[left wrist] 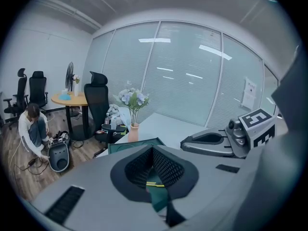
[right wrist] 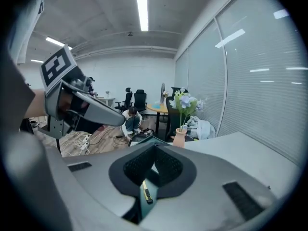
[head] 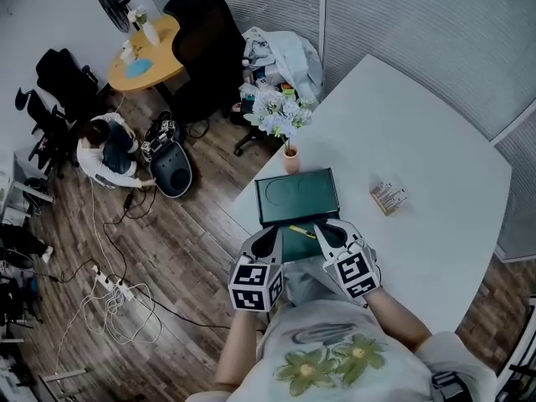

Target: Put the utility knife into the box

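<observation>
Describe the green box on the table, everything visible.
The box is dark green, rectangular, matte-looking and open: its lid, marked with a faint circle, lies swung back toward the vase. It sits at the near edge of the white table. A yellow utility knife lies inside. The left gripper and right gripper flank its front; contact unclear.

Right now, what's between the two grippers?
The open box, with the knife in its tray, sits between the left gripper and the right gripper. The head view shows it best.
</observation>
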A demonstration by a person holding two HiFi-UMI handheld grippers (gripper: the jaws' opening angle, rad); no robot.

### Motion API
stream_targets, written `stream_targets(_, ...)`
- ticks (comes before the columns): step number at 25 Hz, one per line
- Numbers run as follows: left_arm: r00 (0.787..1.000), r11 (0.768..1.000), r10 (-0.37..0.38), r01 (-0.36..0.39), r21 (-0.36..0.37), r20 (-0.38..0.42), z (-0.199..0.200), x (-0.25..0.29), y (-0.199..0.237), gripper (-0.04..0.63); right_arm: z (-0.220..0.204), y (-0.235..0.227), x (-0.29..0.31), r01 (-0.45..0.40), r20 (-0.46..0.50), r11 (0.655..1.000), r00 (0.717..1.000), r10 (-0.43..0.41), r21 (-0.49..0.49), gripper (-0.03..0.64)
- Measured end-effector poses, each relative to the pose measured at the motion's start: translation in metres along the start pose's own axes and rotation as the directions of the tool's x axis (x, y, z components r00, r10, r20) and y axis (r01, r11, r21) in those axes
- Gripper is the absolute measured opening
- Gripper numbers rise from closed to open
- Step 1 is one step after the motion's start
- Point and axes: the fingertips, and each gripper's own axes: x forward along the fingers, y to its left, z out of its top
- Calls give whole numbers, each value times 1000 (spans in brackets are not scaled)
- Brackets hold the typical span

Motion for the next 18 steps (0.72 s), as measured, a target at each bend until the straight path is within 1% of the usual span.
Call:
stream_targets(4, 1000, 1000, 1, -1, 9, 31, 10, -9, -8, -2, 17, 1, -13, 16, 66, 1000, 998, -16, 2, 4)
stream_targets(8, 998, 1000, 4, -5, 14, 66, 15, -22, -16, -2, 28, 6, -26, 35, 112, 999, 993, -33, -16, 3)
stream_targets(18, 993, 1000, 23, -23, 4, 115, 9, -44, -36, -2, 38, 25, -55, -7, 147, 1000, 989, 10, -15, 3)
